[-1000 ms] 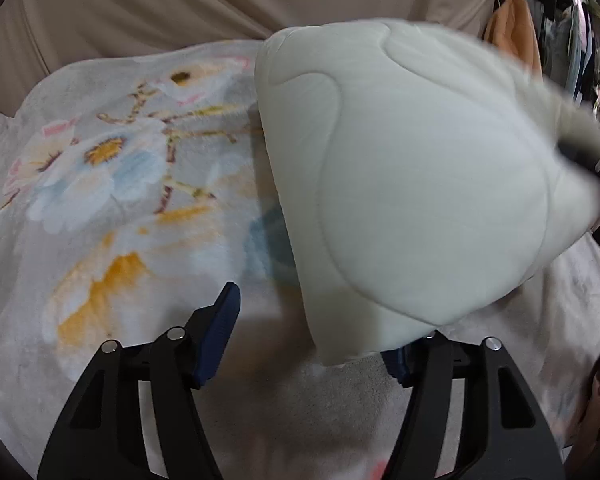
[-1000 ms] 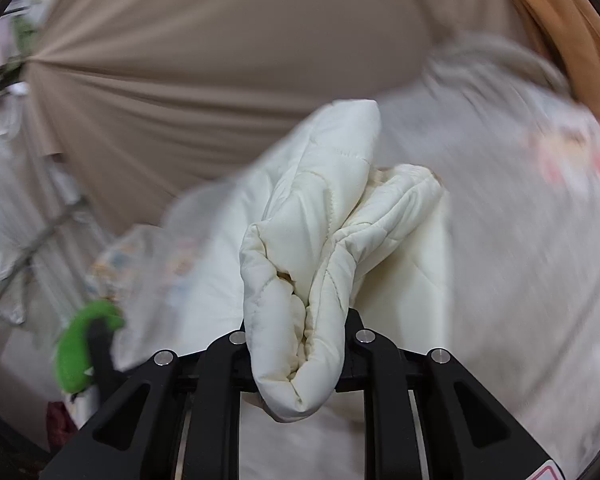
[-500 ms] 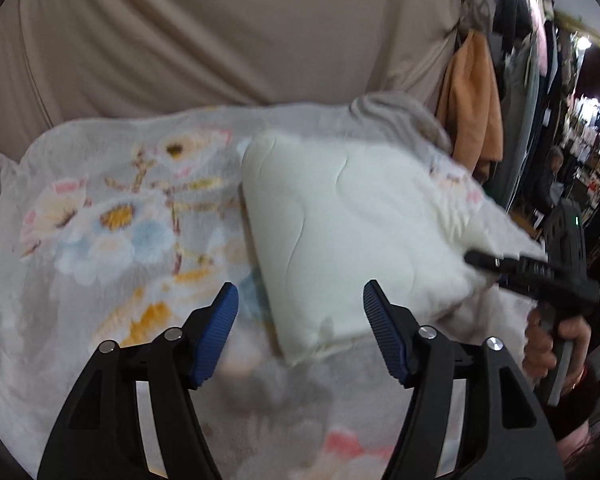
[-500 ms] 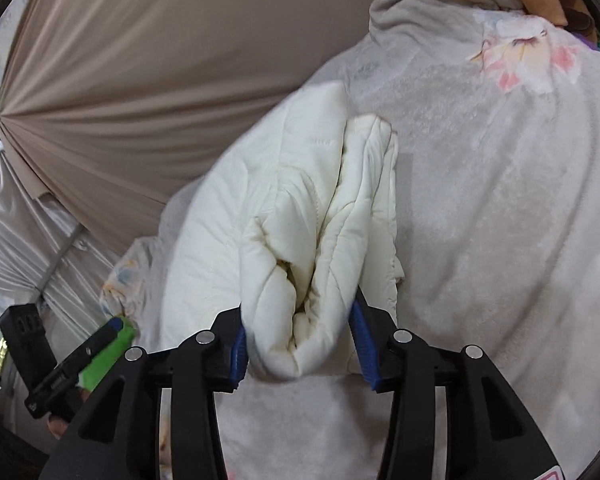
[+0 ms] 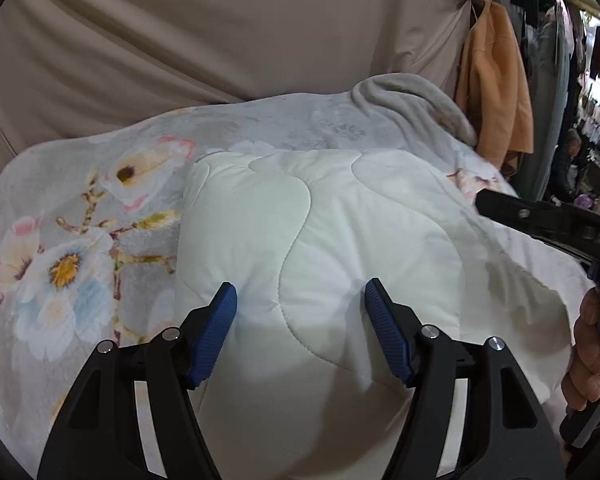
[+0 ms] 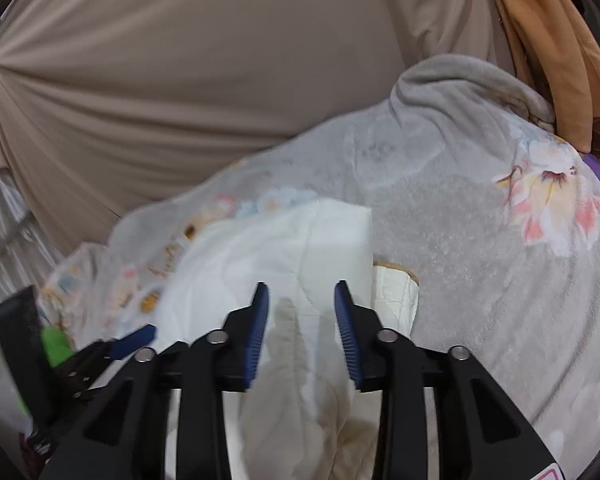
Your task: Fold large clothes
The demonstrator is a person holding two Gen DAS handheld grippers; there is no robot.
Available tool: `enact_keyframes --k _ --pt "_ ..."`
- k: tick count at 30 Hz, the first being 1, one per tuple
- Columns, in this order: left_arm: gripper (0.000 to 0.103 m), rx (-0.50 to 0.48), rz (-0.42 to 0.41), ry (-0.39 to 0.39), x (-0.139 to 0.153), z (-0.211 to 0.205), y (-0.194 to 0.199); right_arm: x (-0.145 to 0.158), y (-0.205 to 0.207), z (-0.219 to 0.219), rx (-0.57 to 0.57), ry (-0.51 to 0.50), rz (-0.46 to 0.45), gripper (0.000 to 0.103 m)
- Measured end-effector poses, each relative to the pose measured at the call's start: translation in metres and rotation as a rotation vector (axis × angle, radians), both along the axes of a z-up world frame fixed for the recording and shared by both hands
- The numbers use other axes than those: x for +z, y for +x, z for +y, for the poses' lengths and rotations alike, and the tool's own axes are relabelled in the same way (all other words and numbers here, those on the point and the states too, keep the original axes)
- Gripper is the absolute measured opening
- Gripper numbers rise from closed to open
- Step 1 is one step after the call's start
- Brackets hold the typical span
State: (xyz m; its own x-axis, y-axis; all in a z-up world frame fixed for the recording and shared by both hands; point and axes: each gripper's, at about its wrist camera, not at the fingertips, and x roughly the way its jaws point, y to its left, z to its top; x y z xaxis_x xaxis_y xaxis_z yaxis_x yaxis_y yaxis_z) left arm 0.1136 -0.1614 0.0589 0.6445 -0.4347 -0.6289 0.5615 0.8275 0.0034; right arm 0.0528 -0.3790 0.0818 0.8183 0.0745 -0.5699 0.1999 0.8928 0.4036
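A folded cream quilted garment [image 5: 320,240] lies flat on the grey floral blanket [image 5: 68,240]. My left gripper [image 5: 300,300] is open and empty, hovering just above the garment's near part. My right gripper [image 6: 300,300] is open too, with nothing between its jaws, above the same garment [image 6: 260,264]; a folded edge of the garment [image 6: 394,292] sticks out at its right. The right gripper's black arm [image 5: 548,224] shows at the right edge of the left wrist view, with the hand that holds it below it. The left gripper [image 6: 132,340] shows at lower left in the right wrist view.
A beige curtain [image 5: 220,40] hangs behind the blanket-covered surface. The blanket bunches into a grey hump [image 5: 412,96] at the back right. An orange garment [image 5: 496,80] hangs to the right, with more hanging clothes beyond it.
The right gripper held the garment's bunched edge, lowered it onto the blanket and opened. The garment went from hanging in the air to lying flat. The left gripper moved over it.
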Motion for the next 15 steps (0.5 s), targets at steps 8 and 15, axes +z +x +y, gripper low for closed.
enact_keyframes --k 8,15 --pt "0.071 -0.006 -0.054 0.048 -0.014 -0.014 -0.006 -0.069 0.011 -0.004 0.002 -0.017 0.111 0.016" --pt "0.072 0.011 -0.083 0.087 -0.024 -0.02 -0.007 -0.077 0.013 -0.002 0.01 -0.014 0.115 0.016"
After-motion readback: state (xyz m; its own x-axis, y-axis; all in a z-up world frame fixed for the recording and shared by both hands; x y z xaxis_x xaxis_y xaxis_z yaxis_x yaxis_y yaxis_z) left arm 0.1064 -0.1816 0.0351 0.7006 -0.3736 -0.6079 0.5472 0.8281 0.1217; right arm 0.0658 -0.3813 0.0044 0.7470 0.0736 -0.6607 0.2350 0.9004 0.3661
